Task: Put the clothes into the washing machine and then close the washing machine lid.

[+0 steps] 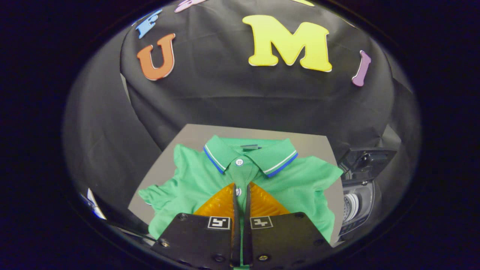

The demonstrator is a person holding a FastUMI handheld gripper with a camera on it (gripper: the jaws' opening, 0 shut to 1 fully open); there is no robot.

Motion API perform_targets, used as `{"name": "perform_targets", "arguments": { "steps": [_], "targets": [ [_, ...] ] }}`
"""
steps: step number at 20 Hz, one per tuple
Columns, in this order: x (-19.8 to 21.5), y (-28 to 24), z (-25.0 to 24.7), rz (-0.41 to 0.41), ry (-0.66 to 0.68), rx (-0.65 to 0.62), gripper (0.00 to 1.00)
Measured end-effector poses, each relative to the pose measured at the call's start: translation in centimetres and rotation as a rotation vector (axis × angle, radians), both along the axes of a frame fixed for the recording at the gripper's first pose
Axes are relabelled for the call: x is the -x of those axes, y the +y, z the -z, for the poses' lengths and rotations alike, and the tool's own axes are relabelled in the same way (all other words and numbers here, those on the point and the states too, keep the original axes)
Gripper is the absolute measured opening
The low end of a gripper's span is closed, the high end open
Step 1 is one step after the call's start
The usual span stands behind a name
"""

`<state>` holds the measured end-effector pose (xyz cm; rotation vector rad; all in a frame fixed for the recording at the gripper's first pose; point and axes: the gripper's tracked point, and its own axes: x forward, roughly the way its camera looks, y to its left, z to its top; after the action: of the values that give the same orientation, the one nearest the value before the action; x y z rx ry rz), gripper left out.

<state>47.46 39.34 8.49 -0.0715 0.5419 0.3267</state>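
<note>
From where I sat, the nearest thing was the gripper [241, 191] itself: its two black carriage plates with their square markers lay side by side, and the orange fingers [219, 204] ran forward from them until their dark tips stood almost together, with only a thin slit between. The tips lay over the button placket of a green polo shirt [187, 183], and a sliver of green cloth showed in the slit, but I could not tell whether the fingers were pinching the fabric or only resting above it. The shirt was spread face up on a grey table [195, 135], with its sleeves out to both sides of the fingers. Just beyond the fingertips sat a white button on the placket, and beyond that the collar [279, 157], green with white and blue striping along its edge, lay open and flat. To the shirt's right, just off the table's edge, stood the washing machine [356, 202], a top loader with its dark lid [369, 157] raised and the pale perforated drum showing inside. Behind the table hung the booth's black cloth wall.
</note>
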Motion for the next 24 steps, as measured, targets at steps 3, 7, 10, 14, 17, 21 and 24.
{"name": "perform_targets", "arguments": {
  "steps": [3,7,10,14,17,21,24],
  "targets": [
    [2.6,-0.9,-2.1,-0.038,-0.051,-0.055,0.06],
    [7.0,-3.2,-4.9,-0.065,-0.119,-0.135,0.06],
    [10.6,-6.7,-8.8,-0.07,-0.188,-0.181,0.06],
    [15.1,-11.6,-13.4,-0.066,-0.286,-0.228,0.06],
    [17.1,-16.0,-16.9,-0.058,-0.35,-0.252,0.06],
    [17.3,-22.9,-20.4,0.004,-0.442,-0.269,0.06],
    [16.3,-28.7,-22.9,0.053,-0.494,-0.264,0.06]
  ]
}}
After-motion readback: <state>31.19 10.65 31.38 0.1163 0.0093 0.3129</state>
